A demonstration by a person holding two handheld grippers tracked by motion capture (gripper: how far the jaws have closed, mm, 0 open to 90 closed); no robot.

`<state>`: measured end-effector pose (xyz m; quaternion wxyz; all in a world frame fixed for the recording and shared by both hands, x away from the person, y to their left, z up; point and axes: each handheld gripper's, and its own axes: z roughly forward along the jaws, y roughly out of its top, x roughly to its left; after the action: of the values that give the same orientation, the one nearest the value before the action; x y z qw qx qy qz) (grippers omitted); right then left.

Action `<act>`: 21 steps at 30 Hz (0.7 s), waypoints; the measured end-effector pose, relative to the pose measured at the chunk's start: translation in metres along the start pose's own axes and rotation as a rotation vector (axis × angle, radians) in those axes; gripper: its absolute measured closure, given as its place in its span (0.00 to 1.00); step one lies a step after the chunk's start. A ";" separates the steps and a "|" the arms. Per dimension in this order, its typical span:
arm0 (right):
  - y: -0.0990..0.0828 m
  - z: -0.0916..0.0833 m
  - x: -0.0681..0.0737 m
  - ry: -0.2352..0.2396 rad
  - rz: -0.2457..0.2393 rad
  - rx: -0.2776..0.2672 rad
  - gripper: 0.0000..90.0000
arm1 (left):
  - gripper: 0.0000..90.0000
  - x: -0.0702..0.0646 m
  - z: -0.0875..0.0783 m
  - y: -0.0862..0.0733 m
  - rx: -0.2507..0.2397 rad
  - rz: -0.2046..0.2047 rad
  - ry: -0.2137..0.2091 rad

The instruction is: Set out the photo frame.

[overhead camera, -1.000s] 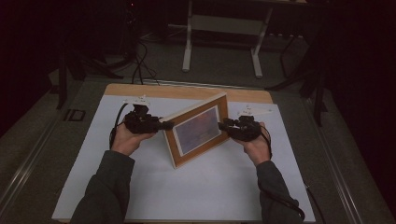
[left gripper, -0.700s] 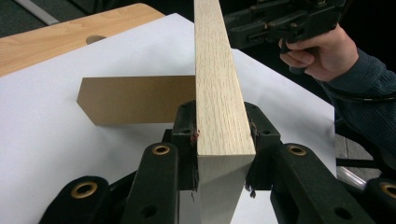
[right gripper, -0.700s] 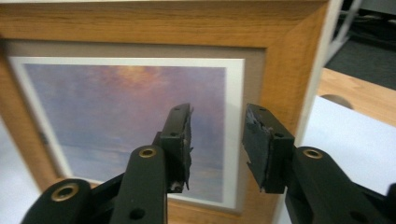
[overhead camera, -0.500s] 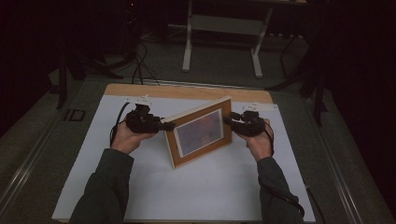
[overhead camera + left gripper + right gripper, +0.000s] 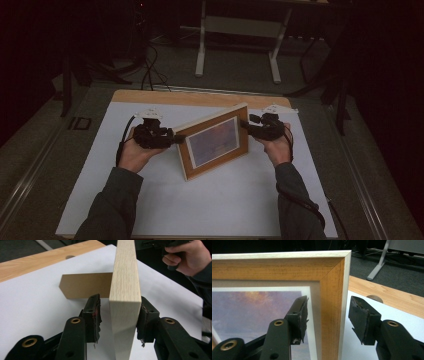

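Standing upright on the white sheet of the table (image 5: 150,210), near its middle and tilted slightly back: wooden picture frame (image 5: 216,142), propped on its brown easel back (image 5: 85,285), picture facing the person. Judged mostly done: frame set down and seemingly resting on its own support.

Left gripper (image 5: 117,315) at the frame's left edge, fingers (image 5: 92,312) just opened wider. Edge of the frame between them; clear gap on one side, the other finger close against the wood, contact hard to call, no squeeze apparent. Right gripper (image 5: 328,315) at the frame's upper right corner, fingers (image 5: 299,315) likewise just opened wider, one in front of the glass, one behind the frame, visibly apart from the wood on both sides. Released, then, on the right; as good as released on the left.

Left to do, by this reading: drawing both grippers sideways off the edges without nudging the frame, then checking that the prop holds. Main risk: catching an edge on the way out and tipping the frame backward.
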<state>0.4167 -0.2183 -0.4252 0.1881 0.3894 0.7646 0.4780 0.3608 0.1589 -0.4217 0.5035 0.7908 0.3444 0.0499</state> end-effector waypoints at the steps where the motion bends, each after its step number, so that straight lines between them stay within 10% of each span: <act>1: 0.000 0.001 0.000 0.000 0.001 0.000 0.53 | 0.67 -0.001 0.000 -0.002 -0.009 -0.010 0.006; 21: 0.011 0.019 -0.011 0.123 0.005 -0.008 0.39 | 0.74 -0.019 0.006 -0.018 -0.040 -0.043 0.120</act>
<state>0.4404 -0.2128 -0.4249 0.1411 0.3605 0.7718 0.5044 0.3400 0.1476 -0.4341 0.4984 0.7687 0.3899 0.0932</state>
